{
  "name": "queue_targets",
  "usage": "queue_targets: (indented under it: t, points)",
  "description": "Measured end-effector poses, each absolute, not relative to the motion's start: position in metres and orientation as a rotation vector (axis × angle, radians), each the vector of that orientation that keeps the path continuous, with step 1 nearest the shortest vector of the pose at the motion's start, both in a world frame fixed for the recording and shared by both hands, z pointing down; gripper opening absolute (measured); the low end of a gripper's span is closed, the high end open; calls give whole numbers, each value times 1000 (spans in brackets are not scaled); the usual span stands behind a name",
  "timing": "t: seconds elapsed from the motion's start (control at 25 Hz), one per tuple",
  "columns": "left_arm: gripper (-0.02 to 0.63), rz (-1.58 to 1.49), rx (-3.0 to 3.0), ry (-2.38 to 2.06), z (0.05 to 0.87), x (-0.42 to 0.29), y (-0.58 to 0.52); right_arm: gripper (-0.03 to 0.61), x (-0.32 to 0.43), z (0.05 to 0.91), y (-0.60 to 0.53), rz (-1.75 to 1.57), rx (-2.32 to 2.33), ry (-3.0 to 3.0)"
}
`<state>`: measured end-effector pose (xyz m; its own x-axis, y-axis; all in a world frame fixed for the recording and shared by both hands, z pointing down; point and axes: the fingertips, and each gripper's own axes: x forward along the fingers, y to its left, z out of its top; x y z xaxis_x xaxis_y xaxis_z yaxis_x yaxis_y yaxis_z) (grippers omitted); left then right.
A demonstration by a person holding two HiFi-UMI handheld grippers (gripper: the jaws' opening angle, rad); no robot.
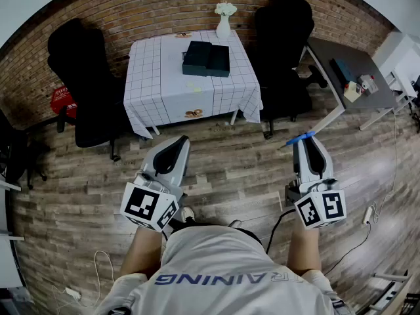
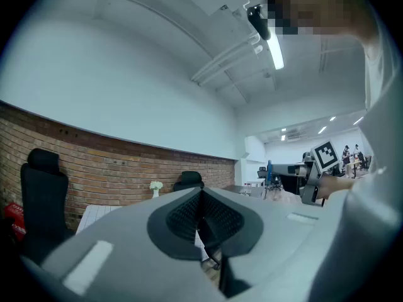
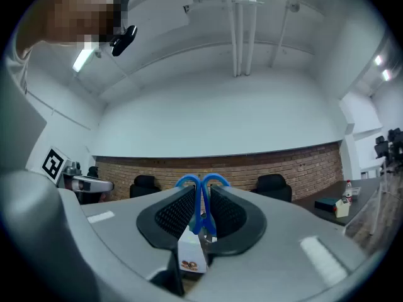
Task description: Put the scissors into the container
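Head view: two hand-held grippers are seen above a wooden plank floor (image 1: 230,169), well apart from a desk covered with a white checked cloth (image 1: 164,90). A dark rectangular box-shaped container (image 1: 207,58) is found on the desk, toward its far middle, with a white vase holding a pale flower (image 1: 224,22) just behind it. A black office chair (image 1: 85,77) is placed on each side of the desk.

The right gripper (image 1: 307,142) is held level over the floor, its fingers closed on a pair of blue-handled scissors (image 1: 300,138). In the right gripper view, the scissors (image 3: 201,212) are seen clamped between the black ribbed pads of the right gripper (image 3: 201,197), with the two blue handle loops projecting beyond the fingertips. The scissors are thus held in the air, well short of the container.

The left gripper (image 1: 178,143) is pointed toward the desk. In the left gripper view, the fingers of the left gripper (image 2: 201,197) are seen pressed together, and nothing is held between them.
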<state>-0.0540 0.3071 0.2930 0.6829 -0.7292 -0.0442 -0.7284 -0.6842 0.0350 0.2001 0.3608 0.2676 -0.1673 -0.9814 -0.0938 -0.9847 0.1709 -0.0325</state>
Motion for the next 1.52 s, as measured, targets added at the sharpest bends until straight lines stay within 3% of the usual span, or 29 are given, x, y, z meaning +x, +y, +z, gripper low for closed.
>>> queue_targets:
  t: [0.6, 1.16, 1.52]
  points:
    - [-2, -67, 2850, -1240, 300, -71, 302, 94, 180, 273, 350, 47, -1957, 2351]
    - [-2, -51, 2799, -1221, 329, -161, 264, 95, 90, 284, 305, 59, -1881, 2353]
    - [-2, -51, 2777, -1179, 348, -165, 229, 95, 88, 300, 269, -3, -1909, 2373]
